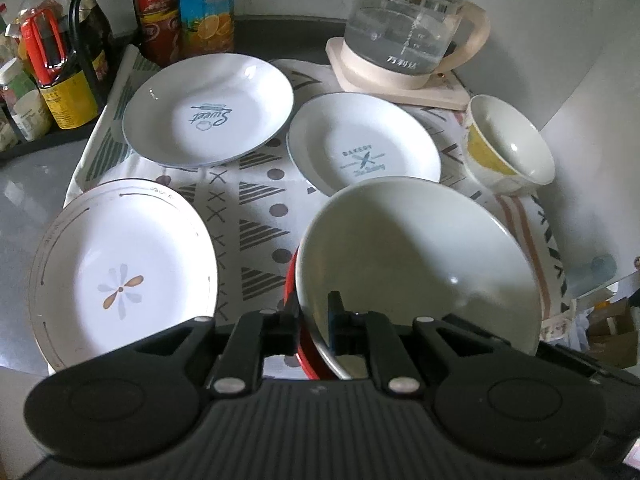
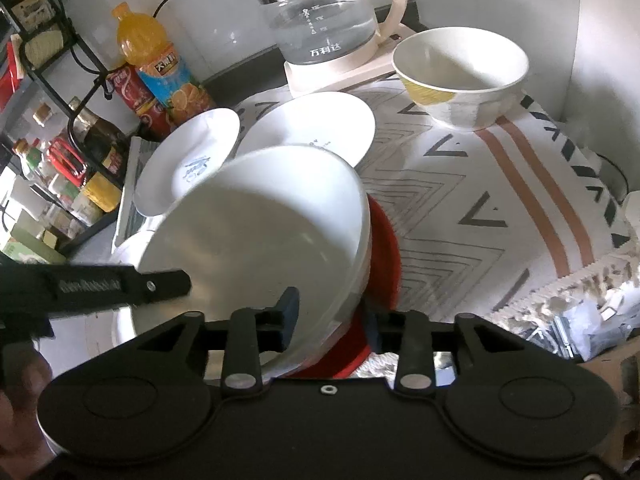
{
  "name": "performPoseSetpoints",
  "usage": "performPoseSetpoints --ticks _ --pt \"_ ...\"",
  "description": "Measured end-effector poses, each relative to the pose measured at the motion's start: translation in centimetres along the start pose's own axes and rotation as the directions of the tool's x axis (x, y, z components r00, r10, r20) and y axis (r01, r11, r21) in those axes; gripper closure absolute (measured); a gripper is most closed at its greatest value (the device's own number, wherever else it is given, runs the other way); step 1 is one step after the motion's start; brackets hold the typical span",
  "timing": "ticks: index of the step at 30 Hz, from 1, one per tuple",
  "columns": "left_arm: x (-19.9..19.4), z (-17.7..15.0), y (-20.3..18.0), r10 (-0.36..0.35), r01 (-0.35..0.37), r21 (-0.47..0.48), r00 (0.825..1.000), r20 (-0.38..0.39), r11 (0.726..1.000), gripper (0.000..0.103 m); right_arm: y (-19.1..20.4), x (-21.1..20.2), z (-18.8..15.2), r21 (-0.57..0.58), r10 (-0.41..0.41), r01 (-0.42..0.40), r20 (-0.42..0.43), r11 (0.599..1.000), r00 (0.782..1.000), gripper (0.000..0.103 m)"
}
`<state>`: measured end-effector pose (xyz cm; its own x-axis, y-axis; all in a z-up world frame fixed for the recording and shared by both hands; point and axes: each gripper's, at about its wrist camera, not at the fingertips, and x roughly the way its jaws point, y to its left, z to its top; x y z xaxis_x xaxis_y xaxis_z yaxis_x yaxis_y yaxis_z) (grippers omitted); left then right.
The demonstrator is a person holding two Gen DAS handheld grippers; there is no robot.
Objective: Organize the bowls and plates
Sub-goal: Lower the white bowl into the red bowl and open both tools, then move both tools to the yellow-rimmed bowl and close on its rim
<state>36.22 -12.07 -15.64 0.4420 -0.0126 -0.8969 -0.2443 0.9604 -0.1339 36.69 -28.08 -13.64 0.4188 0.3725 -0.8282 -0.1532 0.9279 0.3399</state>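
- Plate reads "Sweet"; neighbouring plate "BAKERY".
- Left gripper and right gripper each clamp the white bowl rim.
- Patterned cloth bare between plates.

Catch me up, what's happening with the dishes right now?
Both tools are on the big red-and-white bowl: the left tool is clamped over its near rim, and the right tool straddles the rim from its side, tilting the bowl up. Three plates, the Sweet plate, Bakery plate and flower plate, and the yellow-patterned bowl, sit separately on the patterned cloth.
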Motion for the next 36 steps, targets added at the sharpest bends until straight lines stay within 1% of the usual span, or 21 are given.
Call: performPoseSetpoints --ticks 6,9,12,13,15,16,18,20,21,23,26,28,32,36 --pt "0.6 -0.2 -0.2 -0.003 0.003 -0.008 1.000 -0.006 1.000 0.090 -0.3 0.6 0.3 0.026 0.001 -0.001 0.010 1.000 1.000 0.062" --pt "0.6 -0.2 -0.5 0.009 -0.009 -0.011 1.000 -0.008 1.000 0.090 -0.5 0.9 0.2 0.030 -0.012 0.011 0.017 0.999 1.000 0.062" --pt "0.7 0.1 -0.7 0.018 -0.018 -0.014 0.999 -0.033 1.000 0.089 -0.6 0.8 0.2 0.032 -0.008 0.008 0.021 0.999 1.000 0.062" --pt "0.7 0.2 -0.7 0.020 -0.021 -0.019 0.999 -0.046 1.000 0.086 -0.6 0.7 0.2 0.030 -0.008 0.007 0.022 1.000 1.000 0.062" --pt "0.7 0.4 -0.8 0.010 -0.012 -0.031 0.997 -0.071 0.999 0.077 -0.8 0.3 0.3 0.033 -0.001 0.000 0.027 0.999 1.000 0.061" --pt "0.6 0.5 -0.9 0.005 -0.008 -0.038 0.997 -0.074 0.999 0.075 -0.9 0.0 0.3 0.036 0.004 -0.005 0.030 0.999 1.000 0.060" --pt "0.1 0.6 -1.0 0.017 -0.019 -0.033 0.999 -0.043 0.999 0.065 -1.2 -0.6 0.5 0.048 0.021 -0.023 0.035 0.999 0.999 0.058" --pt "-0.6 0.8 -1.4 0.044 -0.044 -0.013 0.999 -0.015 0.999 0.056 -1.5 -1.1 0.6 0.057 0.031 -0.033 0.047 0.998 0.998 0.050" --pt "-0.8 1.0 -1.6 0.043 -0.043 -0.007 0.999 -0.010 0.999 0.054 -1.4 -1.5 0.6 0.049 0.017 -0.020 0.063 0.999 0.998 0.045" --pt "-1.4 1.4 -1.9 0.032 -0.032 -0.002 0.999 0.003 0.999 0.052 -1.5 -2.2 0.6 0.036 -0.001 -0.002 0.091 0.999 0.996 0.044" --pt "-2.2 2.0 -2.5 0.034 -0.034 0.013 0.999 0.032 0.999 0.047 -2.2 -2.9 1.0 0.057 0.011 -0.017 0.104 0.998 0.994 0.044" --pt "-2.5 2.3 -3.0 0.031 -0.032 0.025 0.998 0.047 0.999 0.046 -2.7 -3.4 1.2 0.060 -0.002 -0.006 0.129 0.998 0.992 0.041" --pt "-2.7 3.2 -3.7 0.000 -0.001 0.026 0.999 0.053 1.000 0.039 -3.7 -4.1 1.6 0.077 -0.014 0.002 0.163 0.997 0.987 0.036" --pt "-2.6 4.3 -4.5 -0.010 0.008 0.026 0.998 0.057 1.000 0.033 -4.8 -4.5 2.3 0.094 -0.027 0.008 0.192 0.996 0.981 0.032"
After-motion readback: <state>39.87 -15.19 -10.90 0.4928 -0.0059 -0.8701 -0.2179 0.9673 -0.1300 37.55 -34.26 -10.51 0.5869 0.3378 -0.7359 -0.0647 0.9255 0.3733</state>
